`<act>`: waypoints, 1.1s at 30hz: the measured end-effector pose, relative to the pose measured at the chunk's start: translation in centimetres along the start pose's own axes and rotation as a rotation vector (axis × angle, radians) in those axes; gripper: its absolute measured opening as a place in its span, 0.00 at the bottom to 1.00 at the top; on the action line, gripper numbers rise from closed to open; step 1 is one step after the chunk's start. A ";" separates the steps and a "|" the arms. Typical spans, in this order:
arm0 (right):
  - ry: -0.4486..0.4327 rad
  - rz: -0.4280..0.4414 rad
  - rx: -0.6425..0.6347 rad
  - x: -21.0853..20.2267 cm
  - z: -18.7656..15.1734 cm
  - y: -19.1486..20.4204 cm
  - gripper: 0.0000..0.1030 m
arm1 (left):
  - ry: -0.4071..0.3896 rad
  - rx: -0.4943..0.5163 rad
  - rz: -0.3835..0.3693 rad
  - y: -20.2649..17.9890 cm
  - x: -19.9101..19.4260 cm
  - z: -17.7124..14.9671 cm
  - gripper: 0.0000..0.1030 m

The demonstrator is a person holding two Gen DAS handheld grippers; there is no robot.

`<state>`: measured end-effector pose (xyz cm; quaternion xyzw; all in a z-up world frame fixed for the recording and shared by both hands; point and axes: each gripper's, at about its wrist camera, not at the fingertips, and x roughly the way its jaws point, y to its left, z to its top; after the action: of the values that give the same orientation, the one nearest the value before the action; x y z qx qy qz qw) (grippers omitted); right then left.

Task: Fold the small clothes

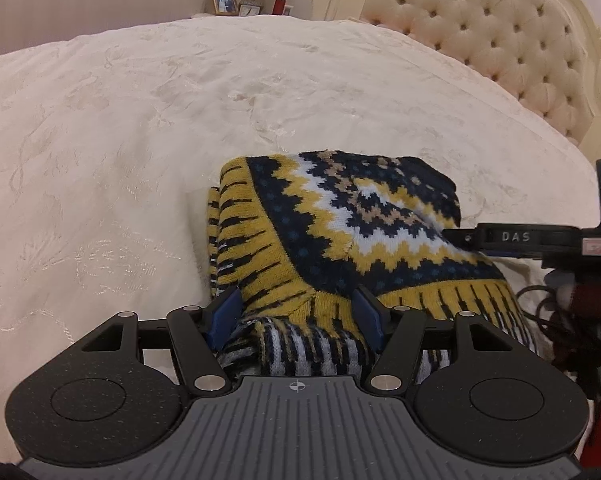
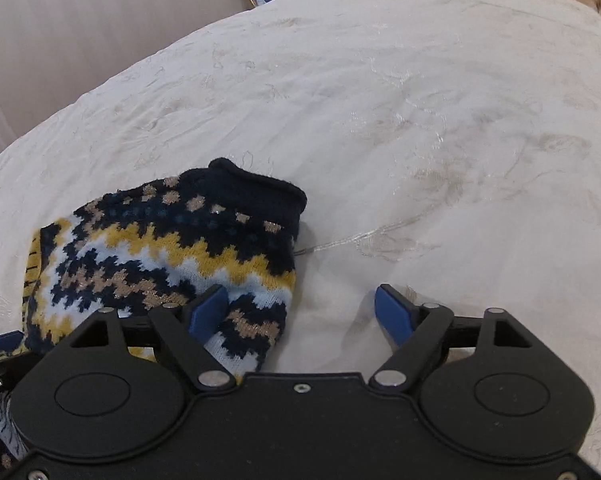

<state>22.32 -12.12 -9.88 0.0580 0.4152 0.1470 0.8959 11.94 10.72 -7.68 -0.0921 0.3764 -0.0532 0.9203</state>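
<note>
A small knitted sweater (image 1: 340, 224) with navy, yellow and white zigzag bands lies folded on the white bedspread (image 1: 140, 120). My left gripper (image 1: 298, 304) is open, its blue pads on either side of the sweater's near striped hem. In the right wrist view the sweater (image 2: 172, 248) lies at lower left with its navy collar pointing away. My right gripper (image 2: 300, 300) is open wide. Its left finger (image 2: 206, 312) rests over the sweater's right edge and its right finger (image 2: 392, 312) is over bare bedspread. The right gripper's body (image 1: 540, 236) shows at the left view's right edge.
A tufted cream headboard (image 1: 500, 40) stands at the right. A nightstand beyond the bed holds a photo frame (image 1: 224, 2), a lamp and a red cup (image 1: 279, 3). Dark cables (image 1: 560, 312) hang at the right edge. A curtain (image 2: 80, 20) hangs behind the bed.
</note>
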 end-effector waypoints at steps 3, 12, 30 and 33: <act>-0.039 0.015 0.020 -2.6 -0.1 0.0 0.78 | -0.010 0.010 0.018 -0.4 -0.6 -0.1 0.59; 0.072 0.063 -0.047 -6.3 -4.8 2.3 0.88 | -0.049 -0.021 0.072 -1.3 -5.4 -1.9 0.67; -0.103 0.081 -0.121 -17.6 -9.0 4.2 0.99 | -0.071 0.115 0.296 -7.7 -12.3 -3.6 0.73; -0.116 0.086 -0.157 -19.1 -9.7 4.8 0.99 | -0.063 0.125 0.329 -8.8 -12.7 -3.5 0.73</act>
<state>2.22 -13.71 -1.20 0.0141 0.3470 0.2139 0.9130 0.20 3.77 0.44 0.0267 0.3533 0.0778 0.9319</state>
